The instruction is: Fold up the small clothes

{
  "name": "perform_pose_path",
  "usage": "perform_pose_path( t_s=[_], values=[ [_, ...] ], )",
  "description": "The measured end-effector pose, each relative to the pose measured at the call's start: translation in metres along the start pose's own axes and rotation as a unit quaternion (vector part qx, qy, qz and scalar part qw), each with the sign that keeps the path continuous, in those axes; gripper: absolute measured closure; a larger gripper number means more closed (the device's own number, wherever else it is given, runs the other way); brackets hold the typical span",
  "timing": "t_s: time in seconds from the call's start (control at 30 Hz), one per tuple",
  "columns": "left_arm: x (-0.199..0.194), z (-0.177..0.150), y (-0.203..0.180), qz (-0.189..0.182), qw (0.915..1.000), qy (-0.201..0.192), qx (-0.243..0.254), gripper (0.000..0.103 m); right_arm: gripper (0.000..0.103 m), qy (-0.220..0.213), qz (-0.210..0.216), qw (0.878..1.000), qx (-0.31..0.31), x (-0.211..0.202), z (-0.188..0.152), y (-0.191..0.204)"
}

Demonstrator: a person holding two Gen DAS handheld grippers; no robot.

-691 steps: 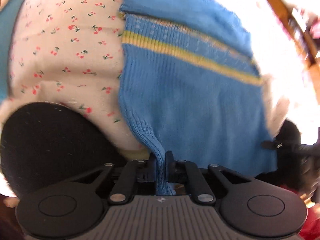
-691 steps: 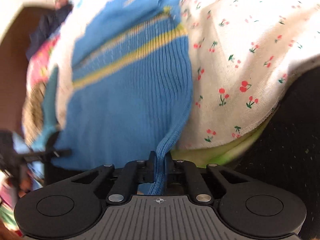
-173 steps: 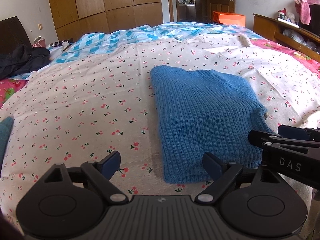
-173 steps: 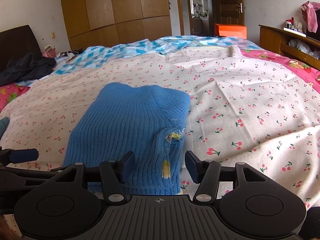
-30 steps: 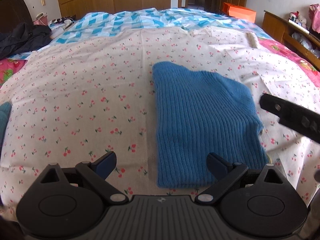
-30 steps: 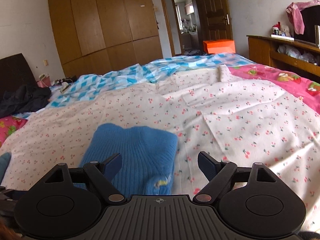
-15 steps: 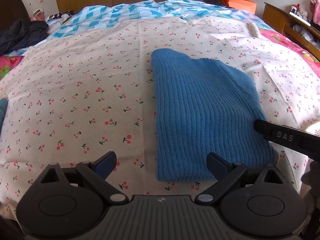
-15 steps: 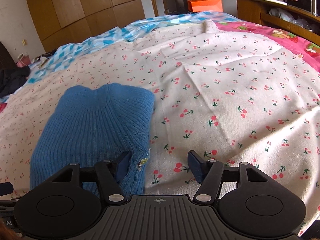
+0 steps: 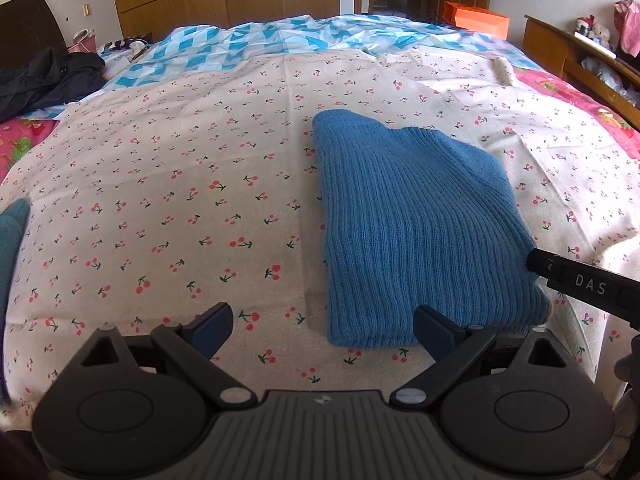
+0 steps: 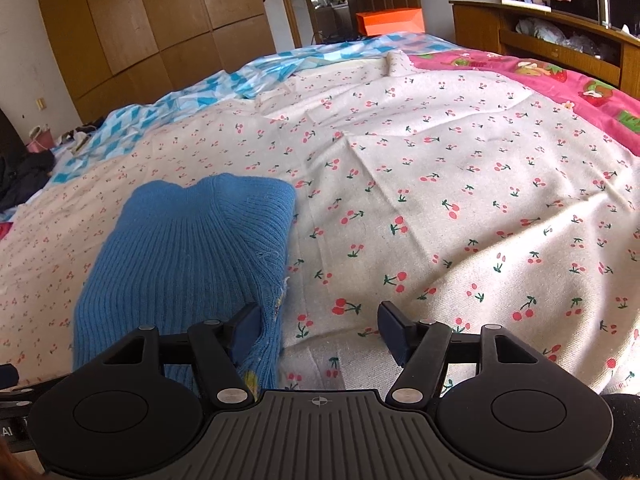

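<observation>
Blue ribbed knit, the folded sweater (image 9: 416, 236) lay flat on the cherry-print sheet (image 9: 180, 200) of the bed, right of centre in the left wrist view. The left claw (image 9: 323, 330) was released, its 2 fingers wide apart above the sheet, the right one at the sweater's near edge. In the right wrist view the right claw (image 10: 320, 330) was also released, its left finger (image 10: 246, 330) against the sweater's (image 10: 188, 248) near right corner, nothing grasped.
</observation>
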State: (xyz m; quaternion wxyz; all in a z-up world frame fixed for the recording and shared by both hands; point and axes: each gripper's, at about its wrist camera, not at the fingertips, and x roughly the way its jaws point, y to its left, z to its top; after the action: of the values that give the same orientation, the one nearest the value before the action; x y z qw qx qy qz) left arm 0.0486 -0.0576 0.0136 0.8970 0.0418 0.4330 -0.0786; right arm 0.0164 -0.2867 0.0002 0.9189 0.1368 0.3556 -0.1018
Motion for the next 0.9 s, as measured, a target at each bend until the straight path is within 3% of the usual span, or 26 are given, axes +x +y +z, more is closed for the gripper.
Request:
perform_pose_path(
  t_s=[0.37, 0.67, 0.9],
  values=[
    [-0.003, -0.005, -0.003, -0.010, 0.9999, 0.000, 0.003, 0.002, 0.038, -0.035, -0.011, 0.999, -0.039, -0.033, -0.017, 0.015],
    [0.000, -0.012, -0.001, -0.014, 0.9999, 0.008, 0.001, 0.002, 0.035, -0.017, 0.015, 0.997, -0.080, -0.042, -0.032, 0.036],
    [0.013, -0.017, 0.000, -0.010, 0.9995, 0.030, -0.005, 0.002, 0.032, -0.002, 0.008, 0.999, -0.048, -0.038, -0.030, 0.023]
  ],
)
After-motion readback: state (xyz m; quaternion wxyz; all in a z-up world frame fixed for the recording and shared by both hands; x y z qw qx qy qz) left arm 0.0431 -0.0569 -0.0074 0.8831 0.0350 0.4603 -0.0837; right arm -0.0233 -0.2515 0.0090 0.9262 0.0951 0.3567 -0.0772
